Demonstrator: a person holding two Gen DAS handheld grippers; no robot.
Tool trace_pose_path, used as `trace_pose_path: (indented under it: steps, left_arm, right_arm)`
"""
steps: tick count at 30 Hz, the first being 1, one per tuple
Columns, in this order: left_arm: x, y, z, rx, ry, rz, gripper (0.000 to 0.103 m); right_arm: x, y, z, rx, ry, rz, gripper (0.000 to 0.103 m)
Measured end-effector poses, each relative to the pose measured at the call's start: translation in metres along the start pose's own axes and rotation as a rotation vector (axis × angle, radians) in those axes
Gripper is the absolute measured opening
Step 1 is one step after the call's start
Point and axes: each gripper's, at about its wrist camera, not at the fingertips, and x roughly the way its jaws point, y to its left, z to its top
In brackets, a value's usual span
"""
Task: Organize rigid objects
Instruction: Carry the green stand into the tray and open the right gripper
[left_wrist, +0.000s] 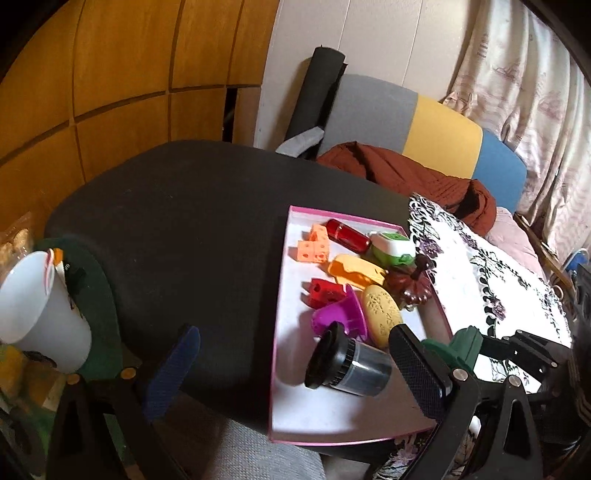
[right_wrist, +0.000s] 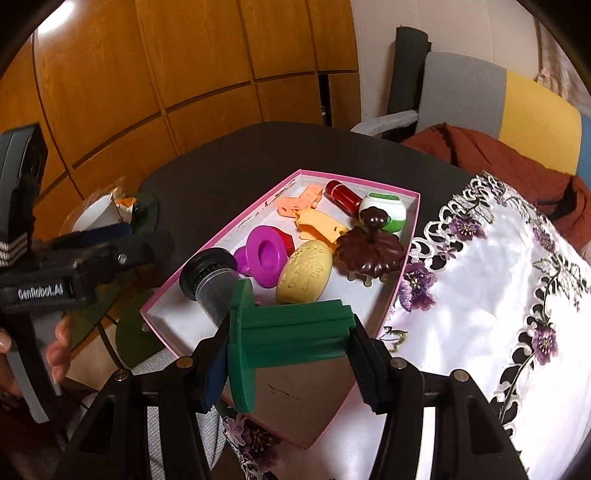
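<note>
A pink-rimmed white box (left_wrist: 280, 295) (right_wrist: 221, 236) on the dark table holds several toys: orange cheese blocks (left_wrist: 314, 245), a red capsule (left_wrist: 347, 234), a green-white case (left_wrist: 391, 247), a magenta funnel (right_wrist: 264, 256), a yellow oval (right_wrist: 304, 271), a brown lid (right_wrist: 369, 251) and a black-and-grey cylinder (left_wrist: 349, 363) (right_wrist: 210, 280). My right gripper (right_wrist: 288, 339) is shut on a green flanged block (right_wrist: 280, 332) (left_wrist: 465, 341) over the box's near end. My left gripper (left_wrist: 295, 373) is open and empty, its jaws wide apart above the box's left edge.
A white cup (left_wrist: 40, 306) stands on a green coaster at the table's left. A flowered white cloth (right_wrist: 498, 295) covers the table's right side. A multicoloured chair (left_wrist: 424, 122) with a rust jacket stands behind. Wooden panels are at the back left.
</note>
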Motion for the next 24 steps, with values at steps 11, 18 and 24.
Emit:
trace_pose_path:
  steps: [11,18,24]
  left_arm:
    - [-0.019,0.003,0.007,0.030,-0.105,0.077,0.103]
    - [-0.024,0.000,0.009,0.033,-0.124,0.107,0.103]
    - [-0.027,-0.001,0.011,0.024,-0.131,0.166,0.103]
  right_arm:
    - [0.017,0.009,0.000,-0.055,0.082,-0.011,0.058]
    - [0.021,0.004,-0.001,-0.063,0.114,-0.014,0.058]
    - [0.021,0.002,-0.001,-0.077,0.117,-0.027,0.058]
